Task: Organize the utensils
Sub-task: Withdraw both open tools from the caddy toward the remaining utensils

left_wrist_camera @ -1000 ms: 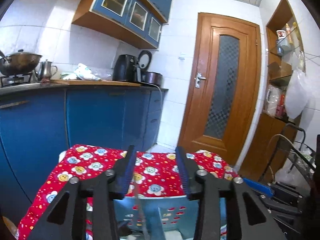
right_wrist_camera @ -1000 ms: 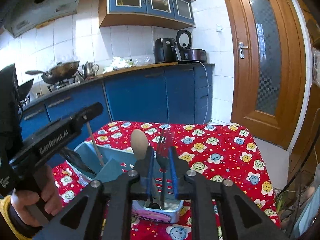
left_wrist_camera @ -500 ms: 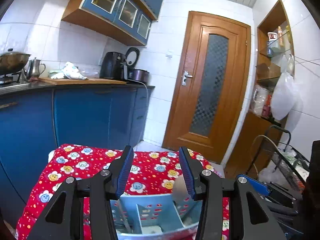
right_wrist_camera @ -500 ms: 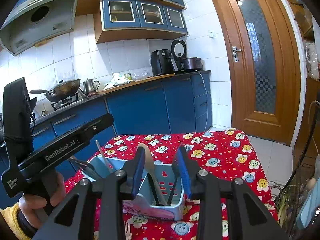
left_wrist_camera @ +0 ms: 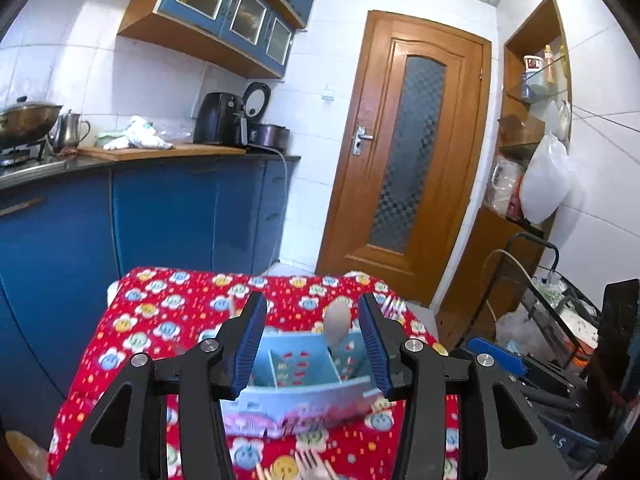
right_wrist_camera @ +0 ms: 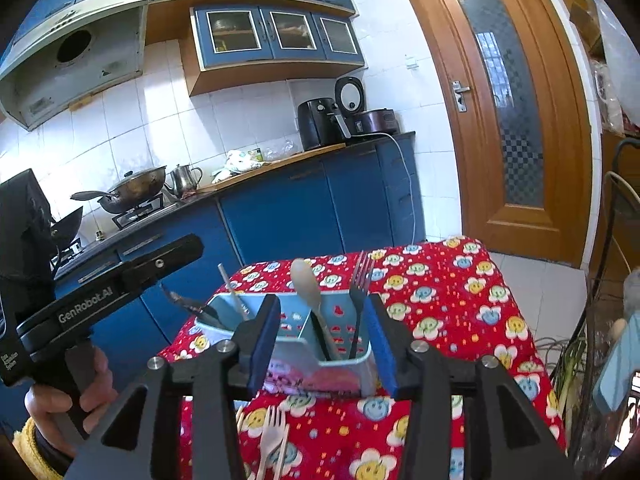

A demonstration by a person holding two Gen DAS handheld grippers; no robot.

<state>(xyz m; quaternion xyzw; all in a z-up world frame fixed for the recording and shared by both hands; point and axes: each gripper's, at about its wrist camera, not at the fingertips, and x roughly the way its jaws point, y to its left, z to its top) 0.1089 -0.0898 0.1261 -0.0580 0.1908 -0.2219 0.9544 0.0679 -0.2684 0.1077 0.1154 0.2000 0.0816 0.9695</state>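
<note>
In caddy [right_wrist_camera: 288,320]: spoon [right_wrist_camera: 306,284] (upright), fork [right_wrist_camera: 360,280]

Only legible bit: "GenRobot.AI" in white along the black side of the left gripper [right_wrist_camera: 120,284], seen from the right wrist view. Smaller white lettering lower on its handle, too tiny to make out. Pink print on the utensil caddy [left_wrist_camera: 296,416] too blurred to read.
</note>
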